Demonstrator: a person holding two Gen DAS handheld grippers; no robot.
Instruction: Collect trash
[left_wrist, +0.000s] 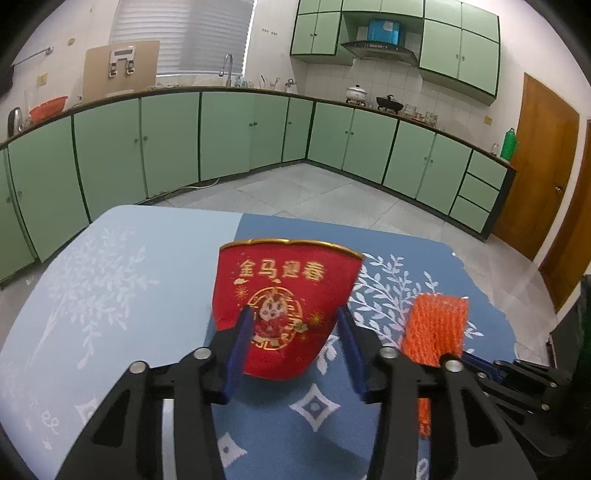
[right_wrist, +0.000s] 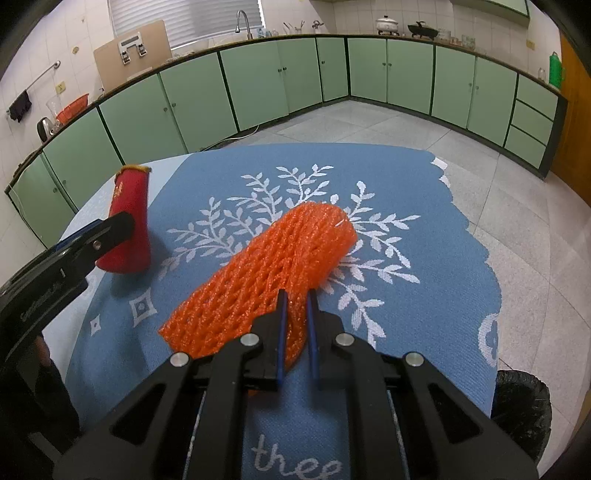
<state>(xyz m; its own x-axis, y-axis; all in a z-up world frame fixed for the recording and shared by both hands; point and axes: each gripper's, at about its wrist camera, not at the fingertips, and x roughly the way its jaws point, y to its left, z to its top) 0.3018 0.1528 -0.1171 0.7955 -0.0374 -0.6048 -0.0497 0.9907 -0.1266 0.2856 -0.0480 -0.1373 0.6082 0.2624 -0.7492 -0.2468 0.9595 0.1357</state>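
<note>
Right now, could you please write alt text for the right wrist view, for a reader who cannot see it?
The right gripper is shut on the near end of an orange foam net lying on a blue leaf-patterned tablecloth. At left, the left gripper reaches a flattened red paper cup; green kitchen cabinets stand behind.

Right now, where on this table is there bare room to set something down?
The pale blue cloth left of the red paper cup is bare. So is the far dark-blue corner beyond the orange foam net. It is crowded near the front, where the left gripper flanks the cup and the right gripper pinches the net.
</note>
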